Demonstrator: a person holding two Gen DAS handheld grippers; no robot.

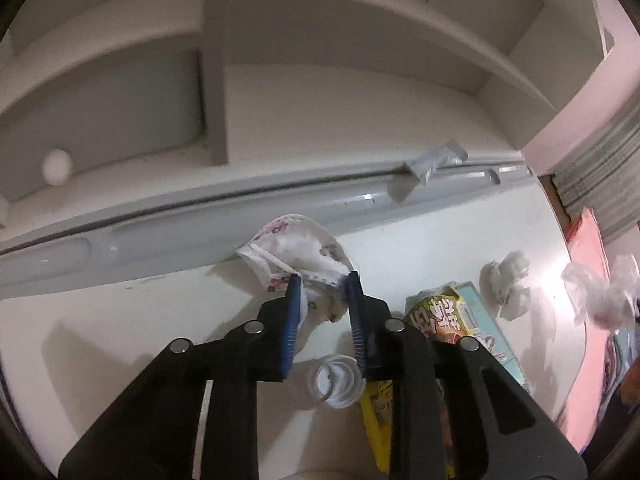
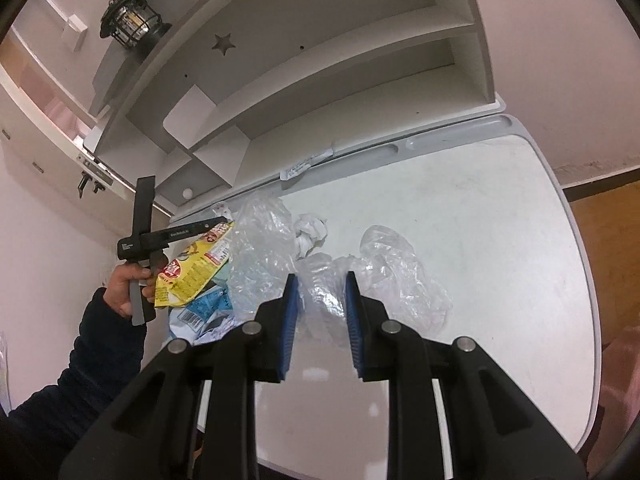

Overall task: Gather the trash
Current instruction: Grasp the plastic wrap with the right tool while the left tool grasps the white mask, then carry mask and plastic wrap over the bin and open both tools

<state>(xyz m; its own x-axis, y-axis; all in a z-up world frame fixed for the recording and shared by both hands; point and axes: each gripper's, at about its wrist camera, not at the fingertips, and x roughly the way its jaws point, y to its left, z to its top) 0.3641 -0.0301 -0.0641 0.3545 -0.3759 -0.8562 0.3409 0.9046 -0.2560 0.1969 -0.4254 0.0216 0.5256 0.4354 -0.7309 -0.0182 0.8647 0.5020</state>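
The left gripper (image 1: pixel 322 282) is pinching the crumpled face mask (image 1: pixel 298 254) lying against the tabletop's (image 1: pixel 420 248) back rail, while the right gripper (image 2: pixel 320 284), nearly closed, is pinching clear plastic wrap (image 2: pixel 320 280) straight ahead of it.

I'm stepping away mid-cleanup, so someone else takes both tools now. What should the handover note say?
Left tool: shut on the crumpled white floral face mask at the grey back rail of the white desk.
Right tool: shut on the clear crinkled plastic bag, which is partly off the desk.
Left to collect: yellow snack wrapper, crumpled white tissue, blue-and-white packet, white bottle cap.
Done: two pieces gripped. No bin is in view.
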